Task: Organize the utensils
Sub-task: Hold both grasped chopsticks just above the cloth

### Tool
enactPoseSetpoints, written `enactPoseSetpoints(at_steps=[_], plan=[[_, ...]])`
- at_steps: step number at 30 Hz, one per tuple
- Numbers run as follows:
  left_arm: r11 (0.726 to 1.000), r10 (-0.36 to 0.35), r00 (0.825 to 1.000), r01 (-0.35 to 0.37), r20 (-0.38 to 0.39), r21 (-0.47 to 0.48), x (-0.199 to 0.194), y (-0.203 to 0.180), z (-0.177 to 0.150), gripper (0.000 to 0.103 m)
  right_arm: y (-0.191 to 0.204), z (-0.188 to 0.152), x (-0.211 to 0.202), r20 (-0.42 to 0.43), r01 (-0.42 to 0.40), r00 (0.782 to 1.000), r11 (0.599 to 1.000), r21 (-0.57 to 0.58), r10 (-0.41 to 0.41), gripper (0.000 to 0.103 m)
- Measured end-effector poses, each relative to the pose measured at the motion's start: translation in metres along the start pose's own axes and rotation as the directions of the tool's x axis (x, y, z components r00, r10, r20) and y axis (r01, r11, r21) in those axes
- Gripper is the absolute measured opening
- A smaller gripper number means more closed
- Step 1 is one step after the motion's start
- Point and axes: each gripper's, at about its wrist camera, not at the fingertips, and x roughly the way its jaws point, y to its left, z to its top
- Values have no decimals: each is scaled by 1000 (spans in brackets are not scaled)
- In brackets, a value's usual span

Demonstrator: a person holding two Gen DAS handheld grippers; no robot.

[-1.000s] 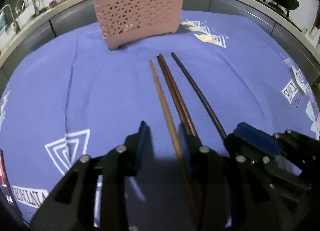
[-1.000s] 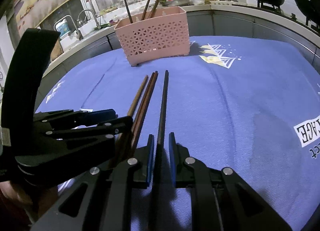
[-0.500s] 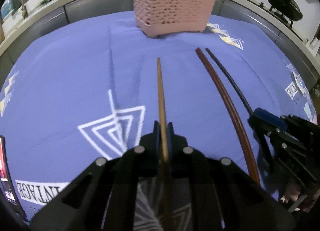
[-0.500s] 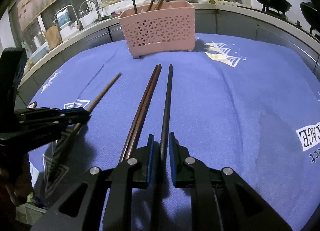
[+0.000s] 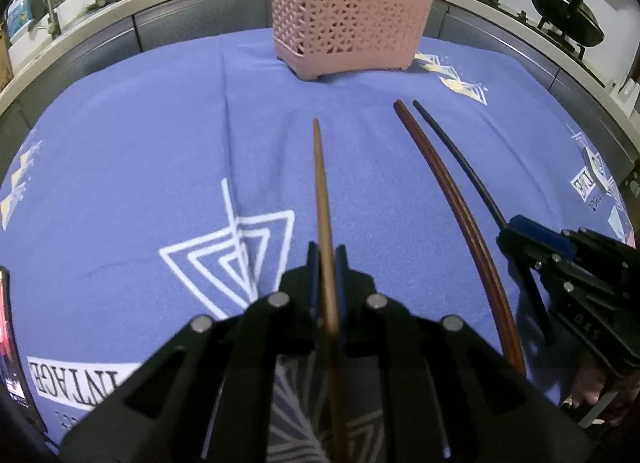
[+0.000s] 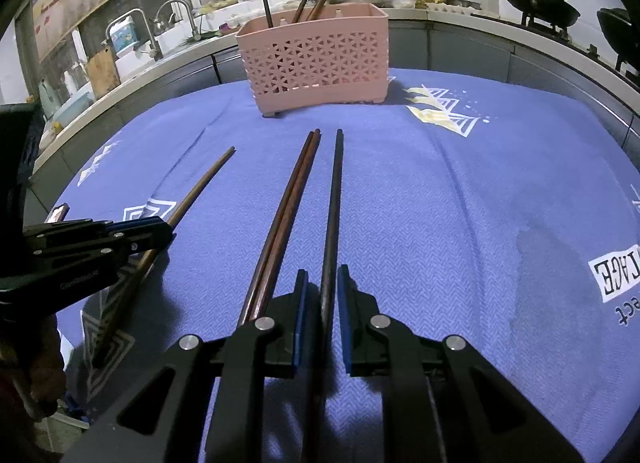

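Kitchen setting; worktop (image 6: 460, 223) draped in a blue-violet printed cloth, sink and stove with dark woks at the far edges.

Left claw (image 5: 326, 263): clenched on a light-brown wooden chopstick (image 5: 320, 183), gripped near its butt end, the tip pointing toward the basket. Whether the tip rides clear of the cloth cannot be told.

Right claw (image 6: 322, 295): pads set close either side of a black chopstick (image 6: 334, 199); it reads as clamped, though a sliver of gap shows on each side, so the grip may be light.

Between the claws: a pair of reddish-brown chopsticks (image 6: 288, 215), lying together on the cloth, touching each other, just beside the right claw's inner finger.

Beyond: a pink perforated plastic utensil basket (image 6: 316, 63), upright at the far end of the cloth, already holding several sticks standing at a lean.

Hazards, as judged:
- Long stick held at one end: likely to pivot or droop in the pads when raised.
- Loose right grip: black stick may slide out on lifting.
- Inner finger may nudge the reddish pair and scatter it.
- Low tip may strike the basket wall and tip the basket.
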Motion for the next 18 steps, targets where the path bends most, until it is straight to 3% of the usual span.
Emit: enactPoseSetpoints(at_steps=[18], plan=[[1000, -1, 1000, 1, 2, -2, 0, 0, 0, 8, 3, 0, 0, 4, 16, 1000, 1000, -26, -16, 14]])
